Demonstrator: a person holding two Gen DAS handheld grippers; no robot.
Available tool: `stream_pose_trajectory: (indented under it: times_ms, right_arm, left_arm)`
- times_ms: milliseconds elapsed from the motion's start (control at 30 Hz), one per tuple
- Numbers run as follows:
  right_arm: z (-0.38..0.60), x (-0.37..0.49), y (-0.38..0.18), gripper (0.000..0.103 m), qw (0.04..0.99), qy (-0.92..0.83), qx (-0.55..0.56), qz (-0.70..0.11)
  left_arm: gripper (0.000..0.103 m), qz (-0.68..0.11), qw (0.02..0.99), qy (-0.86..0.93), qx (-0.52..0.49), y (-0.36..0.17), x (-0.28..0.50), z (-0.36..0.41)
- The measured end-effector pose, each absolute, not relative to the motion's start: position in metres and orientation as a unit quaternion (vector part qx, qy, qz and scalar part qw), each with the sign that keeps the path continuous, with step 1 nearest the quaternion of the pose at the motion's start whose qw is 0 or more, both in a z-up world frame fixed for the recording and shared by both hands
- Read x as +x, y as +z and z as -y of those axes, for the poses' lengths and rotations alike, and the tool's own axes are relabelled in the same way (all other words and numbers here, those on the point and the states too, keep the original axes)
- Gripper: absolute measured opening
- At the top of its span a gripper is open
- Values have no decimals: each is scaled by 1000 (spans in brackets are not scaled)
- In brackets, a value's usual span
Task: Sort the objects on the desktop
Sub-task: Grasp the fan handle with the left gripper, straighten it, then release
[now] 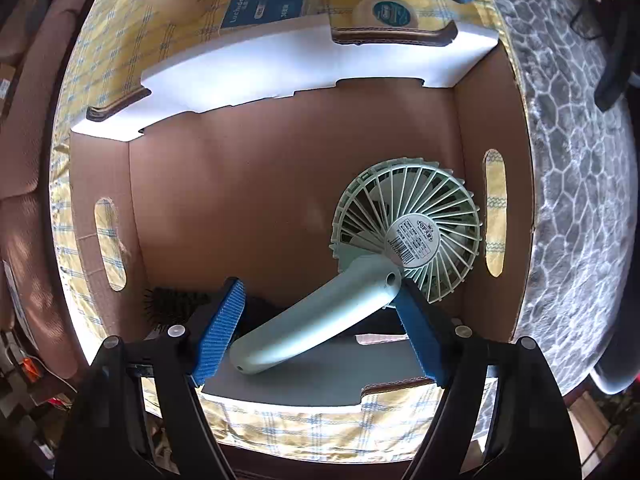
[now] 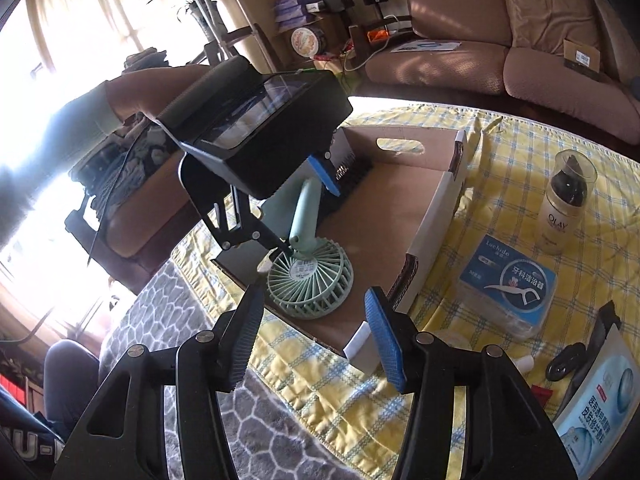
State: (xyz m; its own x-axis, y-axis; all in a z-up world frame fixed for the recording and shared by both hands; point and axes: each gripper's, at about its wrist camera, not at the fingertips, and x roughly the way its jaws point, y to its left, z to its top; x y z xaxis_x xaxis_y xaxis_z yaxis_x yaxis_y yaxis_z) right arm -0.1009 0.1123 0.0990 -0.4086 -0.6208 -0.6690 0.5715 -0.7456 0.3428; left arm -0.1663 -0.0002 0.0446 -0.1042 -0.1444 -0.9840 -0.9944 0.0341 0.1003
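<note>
A pale green handheld fan [image 1: 404,236] lies inside the open cardboard box [image 1: 256,184], its head toward the box's right wall. My left gripper [image 1: 316,320] is open over the box, its blue pads either side of the fan's handle without pressing it. A black hairbrush [image 1: 172,304] lies in the box's near left corner. In the right wrist view the fan [image 2: 310,276] and the box [image 2: 400,200] show, with the left gripper [image 2: 308,204] above the handle. My right gripper [image 2: 316,340] is open and empty, near the box's corner.
On the yellow checked cloth [image 2: 500,168] beside the box stand an Olay bottle [image 2: 564,204], a blue floss-pick box [image 2: 508,284], a face-mask packet [image 2: 600,408] and a small black item [image 2: 566,360]. A grey patterned cover [image 1: 580,200] lies right of the box. A brown sofa [image 2: 520,40] is behind.
</note>
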Motion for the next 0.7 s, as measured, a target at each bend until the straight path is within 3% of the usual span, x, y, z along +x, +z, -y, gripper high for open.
stream_pose_trajectory:
  times_ms: [267,467,667,700]
  right_arm:
    - [-118,-92,100,57,359,-839,407,42]
    - [-123,-89,93,57,356,-836,413,53]
    - [-123,-90,91,57,353,-837,415,53]
    - [-122,-90,90,57,352,-837,416,55]
  left_arm:
    - [73,-632,438,448,-456,46,-154,5]
    - [56,-642,427,432,-468,52,-158,14]
    - [54,-657,418,415,-470,41,-156,18]
    - [48,-655,416,410,-479,37,-157,18]
